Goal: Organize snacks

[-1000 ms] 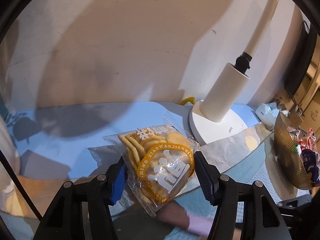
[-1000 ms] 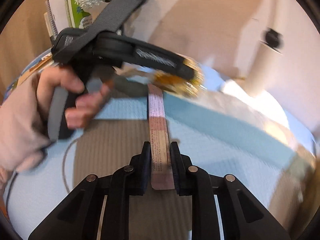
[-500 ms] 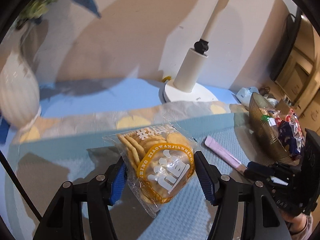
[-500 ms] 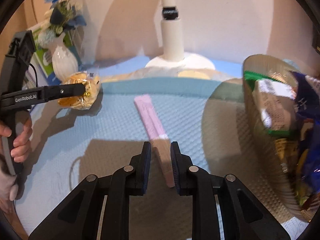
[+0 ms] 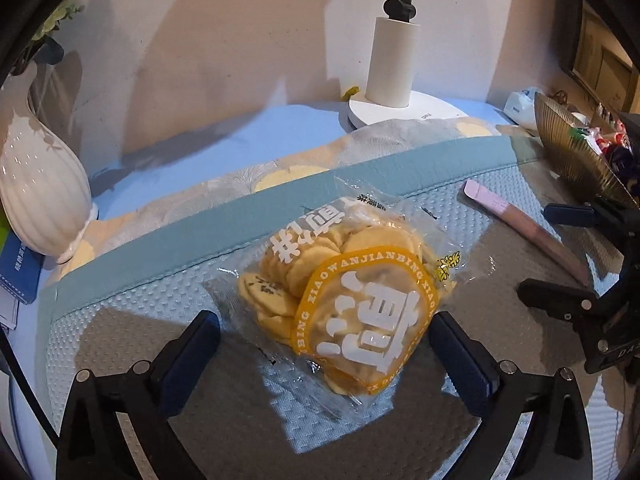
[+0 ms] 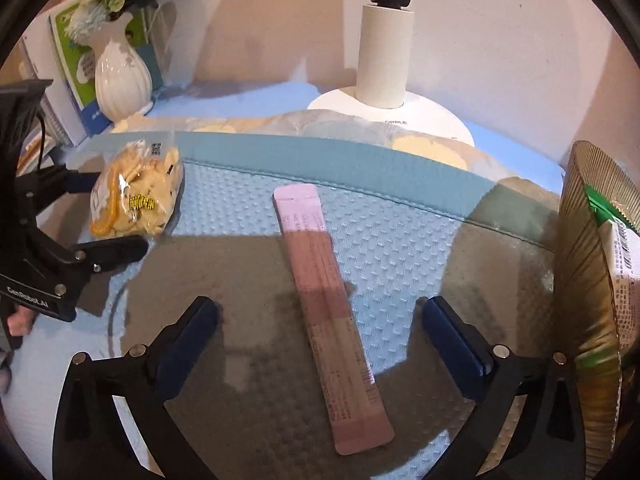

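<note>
Blue quilted mat [image 6: 400,232]: both hand-held grippers [image 5: 324,344] [image 6: 320,332] just opened; cracker bag [image 5: 352,292] and pink stick sachet [image 6: 328,280] released, and the light sachet could be nudged away.

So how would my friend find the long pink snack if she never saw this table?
Start at the white lamp base by the wall and come forward onto the bumpy blue mat. The pink stick packet lies flat in the middle, between the cracker bag and the gold basket. It is the only long, thin, pink thing.
</note>
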Demonstrator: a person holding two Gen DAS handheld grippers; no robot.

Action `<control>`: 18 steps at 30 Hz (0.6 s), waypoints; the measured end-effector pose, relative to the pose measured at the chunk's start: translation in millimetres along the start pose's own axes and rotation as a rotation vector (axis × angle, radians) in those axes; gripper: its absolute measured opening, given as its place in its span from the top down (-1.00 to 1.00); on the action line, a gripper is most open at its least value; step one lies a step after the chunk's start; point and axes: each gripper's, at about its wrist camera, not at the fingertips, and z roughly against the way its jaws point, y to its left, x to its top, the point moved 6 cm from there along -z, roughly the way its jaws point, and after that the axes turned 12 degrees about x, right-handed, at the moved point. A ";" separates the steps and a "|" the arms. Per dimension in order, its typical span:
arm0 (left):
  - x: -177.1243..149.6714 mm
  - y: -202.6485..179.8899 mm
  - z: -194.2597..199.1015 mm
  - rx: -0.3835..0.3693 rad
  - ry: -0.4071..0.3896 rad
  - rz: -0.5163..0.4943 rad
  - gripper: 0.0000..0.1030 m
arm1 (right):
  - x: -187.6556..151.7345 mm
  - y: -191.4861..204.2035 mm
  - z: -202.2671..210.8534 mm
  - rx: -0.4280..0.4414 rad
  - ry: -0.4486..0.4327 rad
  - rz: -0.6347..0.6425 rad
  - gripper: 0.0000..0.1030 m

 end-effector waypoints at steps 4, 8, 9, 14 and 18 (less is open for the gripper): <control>2.0 -1.1 -3.1 0.005 0.002 -0.001 -1.00 | 3.1 -1.0 -4.8 -0.009 0.005 0.007 -1.00; 2.9 -1.0 -3.7 0.005 0.002 -0.002 -1.00 | 5.5 -2.7 -7.9 -0.012 0.004 0.005 -1.00; 2.8 -1.0 -3.6 0.006 0.002 -0.002 -1.00 | 5.7 -2.7 -8.0 -0.012 0.003 0.003 -1.00; 2.5 -0.9 -3.6 0.003 0.006 0.001 -1.00 | 5.0 -2.0 -7.0 -0.016 0.001 0.001 -1.00; 2.6 -0.8 -3.5 0.003 0.006 0.001 -1.00 | 5.8 -2.0 -7.8 -0.018 0.000 -0.002 -1.00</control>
